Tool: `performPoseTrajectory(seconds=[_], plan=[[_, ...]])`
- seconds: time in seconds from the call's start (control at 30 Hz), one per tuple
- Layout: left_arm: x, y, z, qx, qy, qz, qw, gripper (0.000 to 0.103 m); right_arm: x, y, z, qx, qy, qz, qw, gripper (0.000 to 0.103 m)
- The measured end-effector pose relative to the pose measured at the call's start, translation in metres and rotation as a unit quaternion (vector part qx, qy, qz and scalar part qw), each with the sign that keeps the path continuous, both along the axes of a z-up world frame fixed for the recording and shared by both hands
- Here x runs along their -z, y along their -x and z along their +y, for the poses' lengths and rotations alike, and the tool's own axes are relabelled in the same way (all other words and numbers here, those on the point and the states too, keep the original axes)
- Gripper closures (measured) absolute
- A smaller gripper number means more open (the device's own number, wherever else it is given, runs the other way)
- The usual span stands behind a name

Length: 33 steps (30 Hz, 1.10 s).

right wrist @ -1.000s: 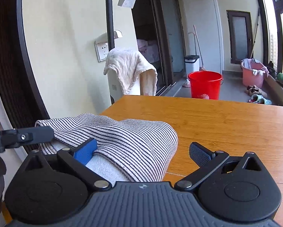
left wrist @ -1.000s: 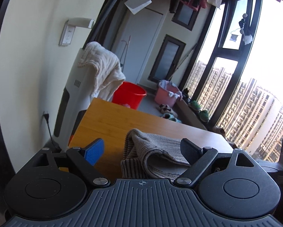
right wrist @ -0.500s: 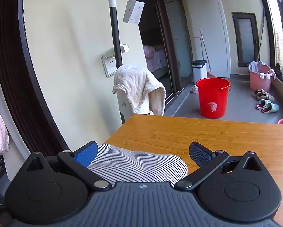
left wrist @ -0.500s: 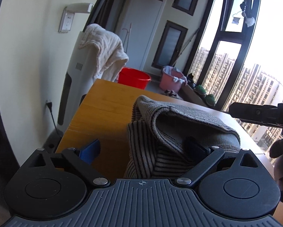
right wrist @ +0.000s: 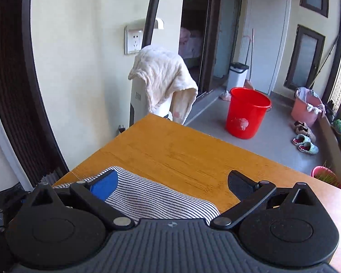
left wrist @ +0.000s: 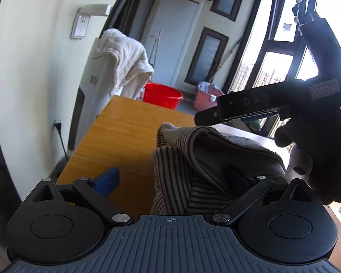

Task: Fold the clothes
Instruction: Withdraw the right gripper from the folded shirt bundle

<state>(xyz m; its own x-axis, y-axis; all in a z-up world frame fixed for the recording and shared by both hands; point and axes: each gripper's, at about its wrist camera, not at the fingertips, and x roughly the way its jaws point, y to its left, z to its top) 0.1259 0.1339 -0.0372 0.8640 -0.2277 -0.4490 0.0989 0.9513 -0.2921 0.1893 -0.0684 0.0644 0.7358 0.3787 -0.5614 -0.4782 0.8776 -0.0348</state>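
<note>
1. Striped garment (left wrist: 200,159) lies folded in a heap at the near edge of the wooden table (left wrist: 129,122).
2. Left gripper (left wrist: 172,177): jaws spread wide, just been opening; cloth sits between the fingers, left pad clear of it.
3. Right gripper (right wrist: 172,182): jaws released, above the garment's striped edge, gripping nothing.
4. Red bucket (right wrist: 247,111) on the floor beyond the table.

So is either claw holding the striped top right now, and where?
Neither. Both claws are open above the striped top.
</note>
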Motion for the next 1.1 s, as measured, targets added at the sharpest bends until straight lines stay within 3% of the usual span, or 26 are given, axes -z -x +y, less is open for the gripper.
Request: performPoseTrajectory(seconds=[0.1,0.23,0.3,0.4,0.63,0.77,0.93,1.03,1.1], plan=[[0.001,0.001,0.001,0.000,0.004,-0.001,1.0000,0.001,0.002,0.037,-0.036,0.021,-0.057,-0.012,0.998,0.000],[0.003,0.001,0.003,-0.003,0.018,0.002,0.9998,0.001,0.029,0.070,-0.063,0.044,-0.103,0.003,0.994,0.000],[0.004,0.001,0.003,-0.005,0.023,0.002,0.9997,0.000,0.049,0.070,-0.065,0.059,-0.099,0.005,0.993,0.000],[0.006,-0.006,0.000,-0.004,0.028,0.002,0.9996,0.000,0.064,0.058,-0.074,0.066,-0.135,-0.005,0.989,0.000],[0.003,-0.050,-0.009,-0.012,0.016,-0.005,0.9998,0.000,0.063,0.018,-0.071,0.076,-0.112,-0.027,0.990,0.000],[-0.013,-0.062,0.016,-0.009,0.064,0.016,0.9978,0.001,0.063,0.009,-0.071,0.066,-0.106,-0.029,0.992,0.000],[-0.059,-0.039,0.021,-0.019,0.030,-0.055,0.9979,0.001,0.064,0.009,-0.068,0.070,-0.103,-0.038,0.991,0.000],[-0.075,-0.040,-0.001,0.019,0.004,-0.081,0.9965,0.016,0.064,0.017,-0.064,0.072,-0.081,-0.061,0.992,0.000],[-0.081,-0.044,-0.019,0.029,-0.029,-0.095,0.9946,0.037,0.065,0.021,-0.064,0.078,-0.072,-0.071,0.992,0.000]])
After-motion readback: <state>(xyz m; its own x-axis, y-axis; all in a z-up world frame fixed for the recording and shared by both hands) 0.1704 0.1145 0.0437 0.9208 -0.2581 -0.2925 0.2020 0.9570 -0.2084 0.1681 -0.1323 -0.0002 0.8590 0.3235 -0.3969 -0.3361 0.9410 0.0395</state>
